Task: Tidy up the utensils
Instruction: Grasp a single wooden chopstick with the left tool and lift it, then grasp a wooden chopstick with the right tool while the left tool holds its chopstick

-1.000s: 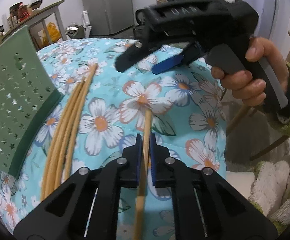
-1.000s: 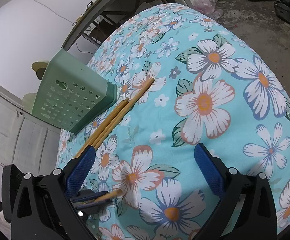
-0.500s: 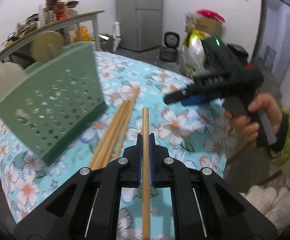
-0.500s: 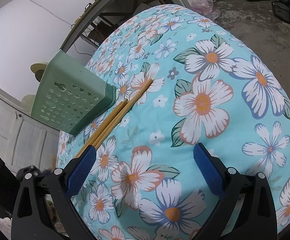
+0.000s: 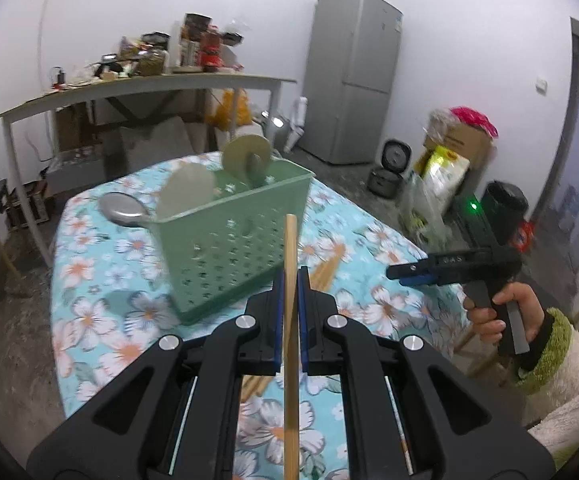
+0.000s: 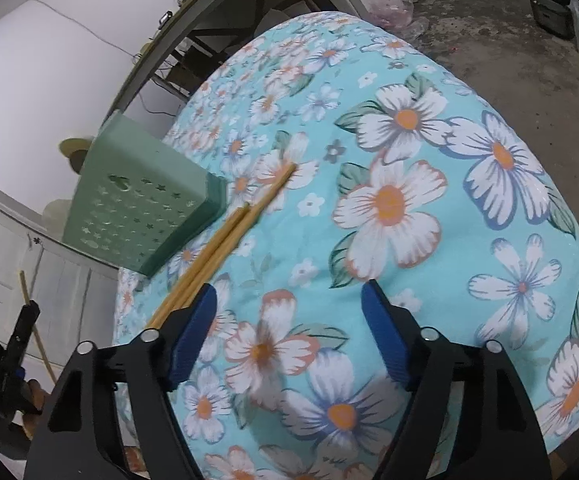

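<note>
With the left gripper (image 5: 289,304) clamped on one chopstick (image 5: 290,320) raised in front of the green perforated utensil basket (image 5: 233,236), its tip may strike the basket's near wall and pivot loose, while the right gripper (image 6: 289,336), jaws wide and empty, hovers beside the chopsticks (image 6: 225,248) lying against the basket's base.

the left hand-held gripper (image 5: 289,280) has lifted the chopstick (image 5: 290,320) off the tablecloth (image 5: 89,280).

Your left gripper (image 5: 290,280) pinches one chopstick (image 5: 290,320) mid-frame, tip over green basket (image 5: 233,240); your right gripper (image 5: 397,274) at right edge.
</note>
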Tool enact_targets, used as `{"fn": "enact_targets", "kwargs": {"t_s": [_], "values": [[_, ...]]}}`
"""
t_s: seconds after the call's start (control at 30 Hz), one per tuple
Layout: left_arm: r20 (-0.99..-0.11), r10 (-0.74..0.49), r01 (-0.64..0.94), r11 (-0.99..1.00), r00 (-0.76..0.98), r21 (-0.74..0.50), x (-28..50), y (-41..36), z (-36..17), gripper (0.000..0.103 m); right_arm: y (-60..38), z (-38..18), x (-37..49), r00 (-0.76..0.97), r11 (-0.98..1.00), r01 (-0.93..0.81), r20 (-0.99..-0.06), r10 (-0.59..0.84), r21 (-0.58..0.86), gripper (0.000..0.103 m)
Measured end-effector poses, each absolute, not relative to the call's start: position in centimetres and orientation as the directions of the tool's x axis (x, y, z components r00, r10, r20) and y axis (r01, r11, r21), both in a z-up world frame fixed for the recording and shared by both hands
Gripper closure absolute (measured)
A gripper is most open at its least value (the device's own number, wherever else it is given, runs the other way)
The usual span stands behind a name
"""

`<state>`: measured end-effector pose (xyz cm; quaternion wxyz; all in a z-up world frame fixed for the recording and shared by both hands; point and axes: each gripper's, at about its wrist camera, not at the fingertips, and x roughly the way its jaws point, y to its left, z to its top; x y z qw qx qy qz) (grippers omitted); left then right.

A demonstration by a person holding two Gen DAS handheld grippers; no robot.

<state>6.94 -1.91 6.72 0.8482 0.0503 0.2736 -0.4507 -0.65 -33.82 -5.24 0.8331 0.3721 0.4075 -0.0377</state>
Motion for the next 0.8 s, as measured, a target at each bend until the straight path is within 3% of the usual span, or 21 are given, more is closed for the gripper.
{"fn": "enact_targets", "kwargs": {"t_s": [0.37,0.57,0.8], "values": [[-0.457,-0.754,0.769,0.605,0.472,-0.205,7.5,1.0,6.5,0.097,-34.4,-5.1,4.0,0.707,0.598,0.380,-0.639,0.304,0.706,0.055],[-0.446,-0.767,0.762,0.600,0.462,-0.242,8.5,1.8,5.8,0.097,-36.1,-7.6,6.5,0.685,0.479,0.497,-0.666,0.295,0.724,0.073],[-0.446,-0.777,0.765,0.588,0.444,-0.263,9.5,1.9,5.1,0.097,-37.0,-8.5,8.0,0.694,0.401,0.554,-0.671,0.260,0.729,0.079]]}}
